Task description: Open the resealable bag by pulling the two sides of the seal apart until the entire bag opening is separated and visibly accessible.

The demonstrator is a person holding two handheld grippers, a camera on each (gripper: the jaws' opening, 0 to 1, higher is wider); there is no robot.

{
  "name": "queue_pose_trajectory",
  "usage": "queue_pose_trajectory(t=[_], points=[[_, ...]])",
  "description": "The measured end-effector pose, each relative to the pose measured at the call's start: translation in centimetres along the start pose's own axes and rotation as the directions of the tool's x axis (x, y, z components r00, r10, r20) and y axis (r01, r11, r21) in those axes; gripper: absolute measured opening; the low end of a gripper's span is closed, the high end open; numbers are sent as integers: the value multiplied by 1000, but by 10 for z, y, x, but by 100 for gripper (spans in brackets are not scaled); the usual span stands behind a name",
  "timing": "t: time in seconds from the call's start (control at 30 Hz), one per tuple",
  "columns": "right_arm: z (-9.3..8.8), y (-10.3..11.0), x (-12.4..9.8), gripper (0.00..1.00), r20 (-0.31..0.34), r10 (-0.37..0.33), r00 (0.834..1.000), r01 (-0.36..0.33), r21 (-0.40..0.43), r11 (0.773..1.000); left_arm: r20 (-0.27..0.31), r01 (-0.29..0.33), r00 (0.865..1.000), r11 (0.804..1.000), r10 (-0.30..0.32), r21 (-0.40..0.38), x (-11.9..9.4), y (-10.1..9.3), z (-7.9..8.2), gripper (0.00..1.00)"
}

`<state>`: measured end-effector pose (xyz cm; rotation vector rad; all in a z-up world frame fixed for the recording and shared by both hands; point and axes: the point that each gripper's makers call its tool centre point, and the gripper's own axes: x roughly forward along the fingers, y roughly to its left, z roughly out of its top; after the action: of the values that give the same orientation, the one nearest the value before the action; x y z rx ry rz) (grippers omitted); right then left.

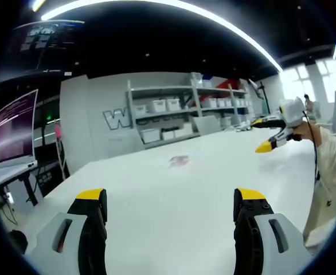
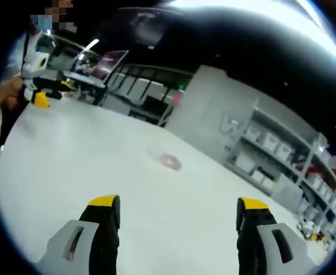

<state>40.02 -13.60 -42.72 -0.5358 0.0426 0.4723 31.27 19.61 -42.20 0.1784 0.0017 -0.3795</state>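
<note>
The resealable bag [image 1: 179, 161] lies flat on the white table [image 1: 174, 212], well ahead of both claws and apart from them. The left claw [image 1: 171, 206] is spread and empty; so is the right claw [image 2: 176, 215]. The bag looks thin, light and limp, probably slippery, so each claw should pinch one lip just beside the seal.

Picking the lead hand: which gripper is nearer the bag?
Neither clearly. The bag lies mid-table, well ahead of the open left gripper and equally ahead of the open right gripper.
</note>
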Motion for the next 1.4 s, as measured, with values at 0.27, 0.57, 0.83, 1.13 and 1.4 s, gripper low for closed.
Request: queue_pose_trajectory(t=[0.27, 0.57, 0.83, 1.13, 1.4], points=[[4, 2, 3, 84, 13, 2, 1000, -1, -13, 1000, -1, 1, 1000, 1000, -1, -3, 0, -1, -1, 91], [7, 3, 8, 84, 12, 11, 1000, -11, -37, 999, -2, 0, 1000, 1000, 0, -6, -1, -1, -2, 91], [10, 4, 10, 84, 17, 17, 1000, -16, -62, 998, 0, 3, 1000, 1000, -3, -1, 0, -2, 0, 91], [10, 6, 13, 84, 8, 29, 1000, -28, -77, 997, -1, 11, 1000, 1000, -11, 3, 2, -4, 1, 91], [11, 8, 16, 83, 9, 33, 999, -32, -92, 995, -3, 11, 1000, 1000, -11, 2, 2, -4, 0, 91]])
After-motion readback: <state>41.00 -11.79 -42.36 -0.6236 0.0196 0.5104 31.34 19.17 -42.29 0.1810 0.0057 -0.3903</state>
